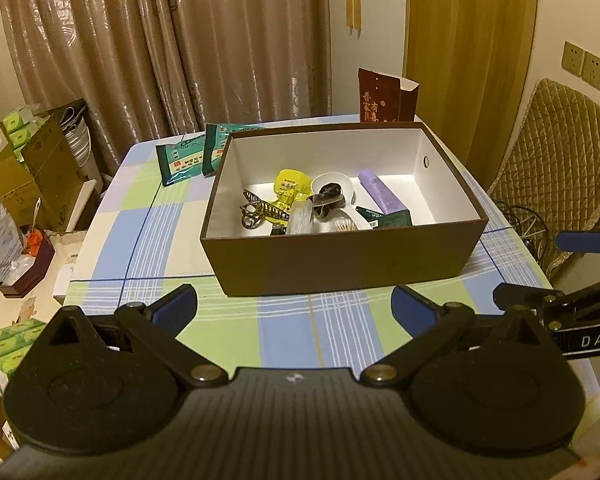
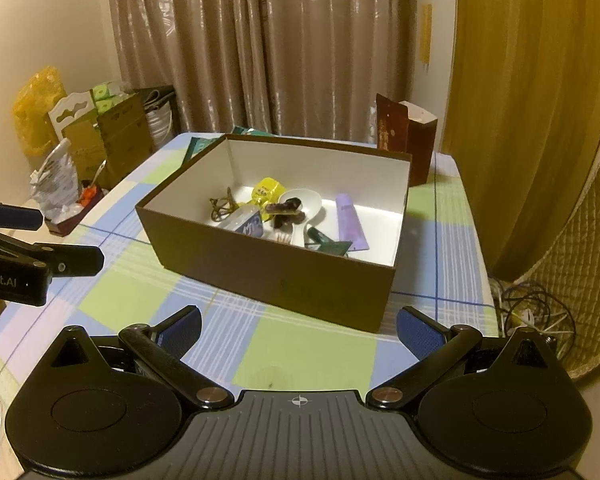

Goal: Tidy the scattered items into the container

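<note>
Checked cloth: table under blue, green and white squares; it carries everything, and its near strip lies bare in front of both tools.
Brown box: container sits mid-table, open top, white inside; low walls let items drop in from above.
Box contents: heaped toward the near-left of the floor, likely where they were let go. Purple tube lies flat along the right; white spoon in the middle with a dark clip lying on it; yellow packet behind; bronze hair claw far left of the heap.
Outside the box: green sachets lean just beyond its far-left corner; dark red carton stands upright behind its far-right corner. Whether these count as scattered items, I cannot tell.
Left gripper: jaws spread wide, empty, hanging back at the near edge.
Right gripper: likewise released, nothing between the pads, near edge.
Judgement: tidying looks close to done.
</note>
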